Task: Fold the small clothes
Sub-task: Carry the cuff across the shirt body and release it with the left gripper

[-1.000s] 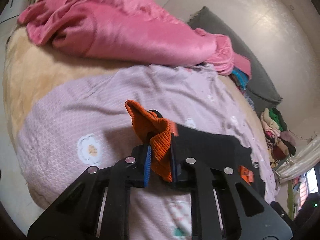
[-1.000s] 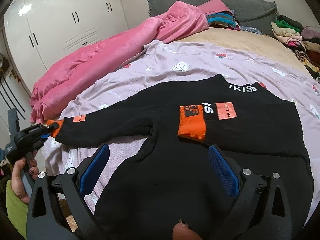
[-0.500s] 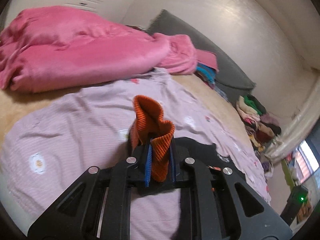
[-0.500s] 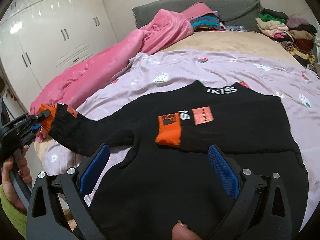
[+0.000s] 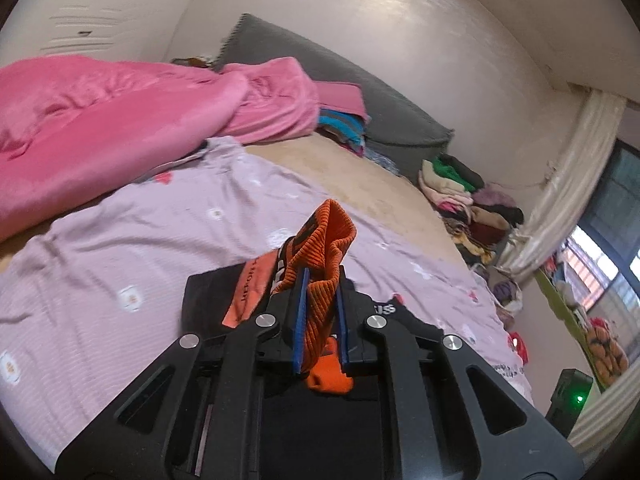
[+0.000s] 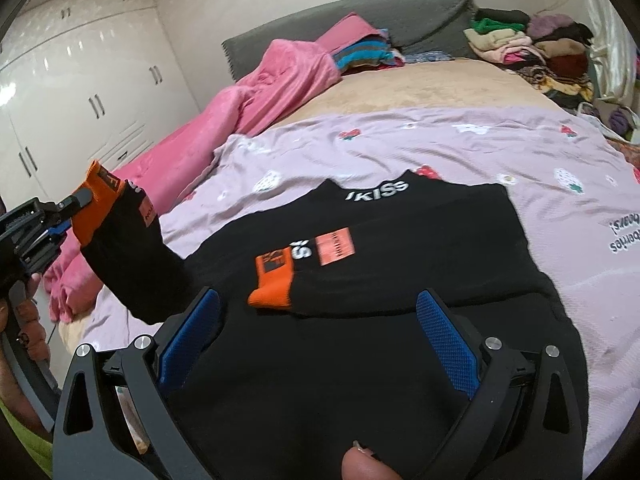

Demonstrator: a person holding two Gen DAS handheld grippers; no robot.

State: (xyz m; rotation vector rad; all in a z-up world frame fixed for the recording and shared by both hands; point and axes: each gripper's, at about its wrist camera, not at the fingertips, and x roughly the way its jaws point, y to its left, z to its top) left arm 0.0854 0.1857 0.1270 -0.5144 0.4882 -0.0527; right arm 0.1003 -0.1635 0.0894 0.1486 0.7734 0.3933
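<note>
A black sweater (image 6: 400, 272) with orange cuffs lies flat on the lilac sheet (image 6: 500, 152). One sleeve is folded across the chest, its orange cuff (image 6: 274, 280) near the middle. My left gripper (image 5: 320, 292) is shut on the other sleeve's orange cuff (image 5: 324, 248) and holds it raised above the bed; it also shows at the left of the right wrist view (image 6: 74, 204). My right gripper (image 6: 320, 340) is open and empty, low over the sweater's lower body.
A pink blanket (image 6: 260, 92) lies along the bed's left side. A grey headboard cushion (image 6: 360, 20) and piles of clothes (image 6: 532, 48) are at the far end. White wardrobes (image 6: 80, 92) stand at the left.
My left gripper has lifted the orange cuff off the bed and carried the sleeve up and inward toward the sweater's body. My right gripper has stayed open over the hem.
</note>
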